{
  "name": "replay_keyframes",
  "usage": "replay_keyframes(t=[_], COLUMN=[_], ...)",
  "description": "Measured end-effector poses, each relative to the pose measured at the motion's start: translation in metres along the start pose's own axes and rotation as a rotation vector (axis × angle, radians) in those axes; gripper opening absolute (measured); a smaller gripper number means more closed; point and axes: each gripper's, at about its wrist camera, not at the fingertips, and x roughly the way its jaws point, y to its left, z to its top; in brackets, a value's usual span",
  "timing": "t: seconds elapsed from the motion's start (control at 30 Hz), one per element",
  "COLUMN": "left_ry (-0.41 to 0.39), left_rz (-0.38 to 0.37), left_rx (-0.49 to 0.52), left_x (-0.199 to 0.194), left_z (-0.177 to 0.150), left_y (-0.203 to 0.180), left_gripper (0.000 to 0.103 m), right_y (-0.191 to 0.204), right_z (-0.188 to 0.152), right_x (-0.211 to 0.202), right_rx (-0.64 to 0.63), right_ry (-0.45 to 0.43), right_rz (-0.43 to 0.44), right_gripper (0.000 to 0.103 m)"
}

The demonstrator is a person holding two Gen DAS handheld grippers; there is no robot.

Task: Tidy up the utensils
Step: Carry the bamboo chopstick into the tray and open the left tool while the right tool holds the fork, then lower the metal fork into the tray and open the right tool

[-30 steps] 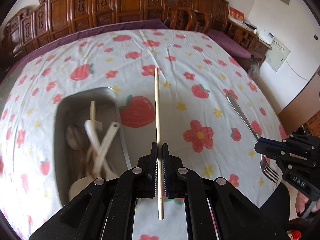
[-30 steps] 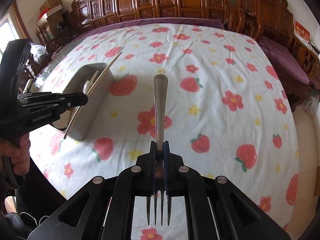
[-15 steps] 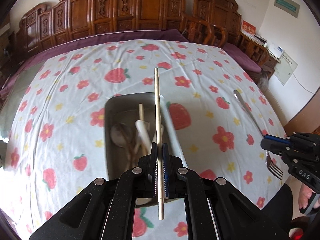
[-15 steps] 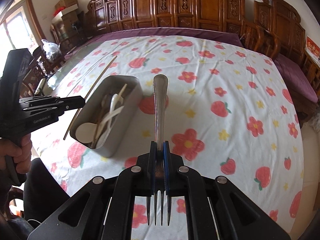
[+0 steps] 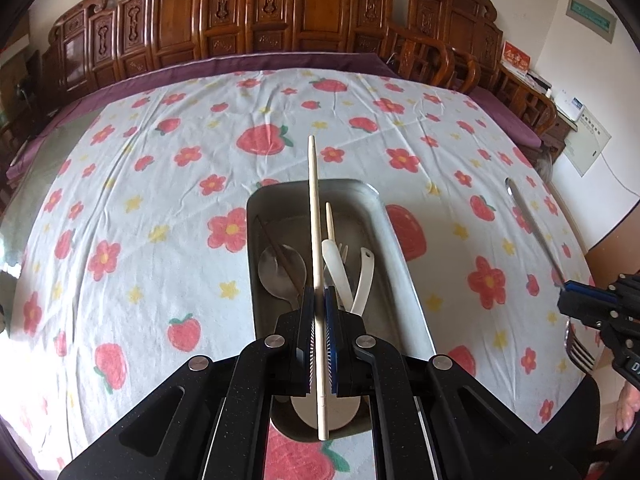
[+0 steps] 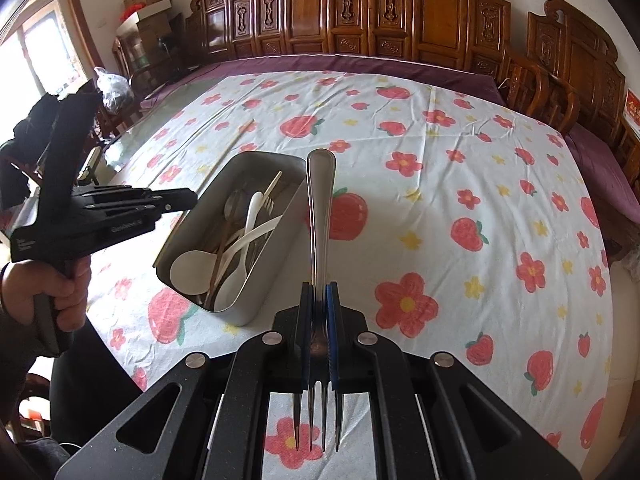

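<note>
Across the centre of the left wrist view, the metal tray (image 5: 404, 264) now sits under the left gripper (image 5: 319, 344), earlier off left; it clamps a chopstick (image 5: 313, 216); at right, the right gripper (image 5: 576, 300) grips a fork (image 6: 320, 216); drop likely next.

Open tablecloth (image 6: 460, 208) all around the metal bin (image 6: 272, 276), its inside crowded with utensils (image 6: 240, 240).

The right gripper (image 6: 319, 300) clamps a metal fork (image 6: 320, 216) by its neck, tines toward the camera, handle pointing over the flowered tablecloth (image 6: 460, 200). Near the cloth's left edge stands a metal tray (image 6: 276, 268) holding white spoons (image 6: 192, 272). The left gripper (image 6: 188, 198), gripped by a hand (image 6: 60, 288), pinches a chopstick (image 6: 224, 152) over the tray's left rim.
</note>
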Motion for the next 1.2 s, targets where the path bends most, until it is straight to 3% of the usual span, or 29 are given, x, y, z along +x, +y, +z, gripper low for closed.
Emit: replay_keyframes(t=[0.3, 0.4, 0.47, 1.2], left_ry=[0.018, 0.009, -0.004, -0.072], left_rz=[-0.001, 0.0, 0.007, 0.037], left_rx=[-0.003, -0.005, -0.001, -0.049], left_x=[0.012, 0.008, 0.001, -0.038], left_z=[-0.005, -0.006, -0.009, -0.022], left_y=[0.0, 0.002, 0.005, 0.056], left_gripper=[0.005, 0.008, 0.016, 0.028], right_y=[0.009, 0.014, 0.017, 0.077], right_z=[0.006, 0.009, 0.012, 0.053], right_x=[0.008, 0.012, 0.015, 0.091], right_rx=[-0.016, -0.021, -0.024, 0.024], right_ry=[0.01, 0.012, 0.011, 0.077], right_rz=[0.006, 0.013, 0.019, 0.141], right_gripper=[0.008, 0.008, 0.008, 0.008])
